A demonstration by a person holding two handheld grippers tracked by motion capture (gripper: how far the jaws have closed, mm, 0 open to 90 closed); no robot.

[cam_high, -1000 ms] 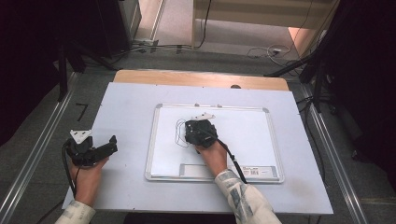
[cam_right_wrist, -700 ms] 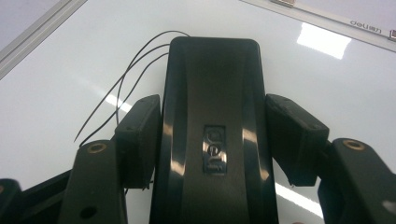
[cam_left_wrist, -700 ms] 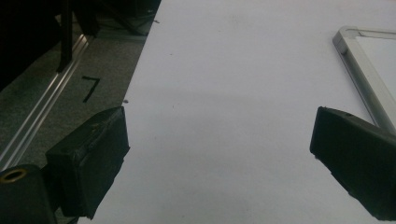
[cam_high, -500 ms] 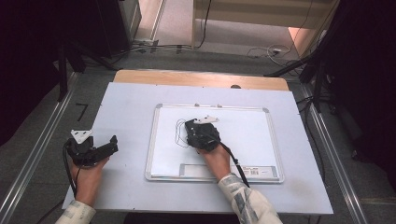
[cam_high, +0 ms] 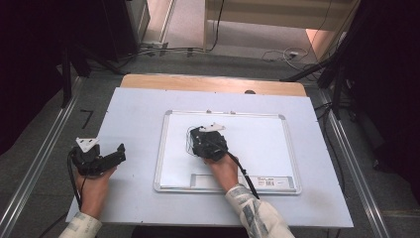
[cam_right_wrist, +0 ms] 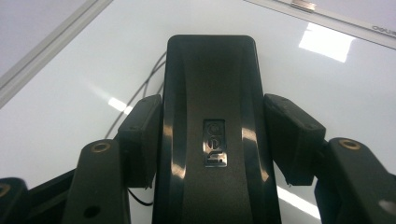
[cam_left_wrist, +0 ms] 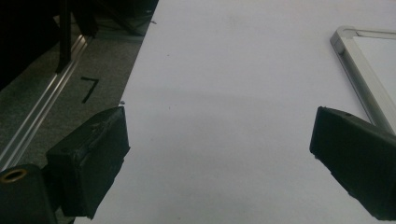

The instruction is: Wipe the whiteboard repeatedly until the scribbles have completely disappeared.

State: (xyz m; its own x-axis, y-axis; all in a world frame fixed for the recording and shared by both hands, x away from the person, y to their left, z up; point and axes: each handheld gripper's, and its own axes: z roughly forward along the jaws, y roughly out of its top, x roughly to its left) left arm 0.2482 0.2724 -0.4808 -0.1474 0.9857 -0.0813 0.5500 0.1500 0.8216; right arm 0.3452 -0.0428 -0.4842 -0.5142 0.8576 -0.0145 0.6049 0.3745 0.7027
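- Black left gripper (cam_high: 118, 153) sits on my left, resting on the pale table (cam_high: 133, 114) well clear of the whiteboard (cam_high: 257, 144); its own view has the jaws spread wide, nothing between them.
- High view hides what my right gripper (cam_high: 197, 138) carries; the right gripper view settles it: jaws clamped on a glossy black eraser (cam_right_wrist: 212, 130).
- Eraser sits over the board's left part, by thin pen lines (cam_right_wrist: 152, 79).
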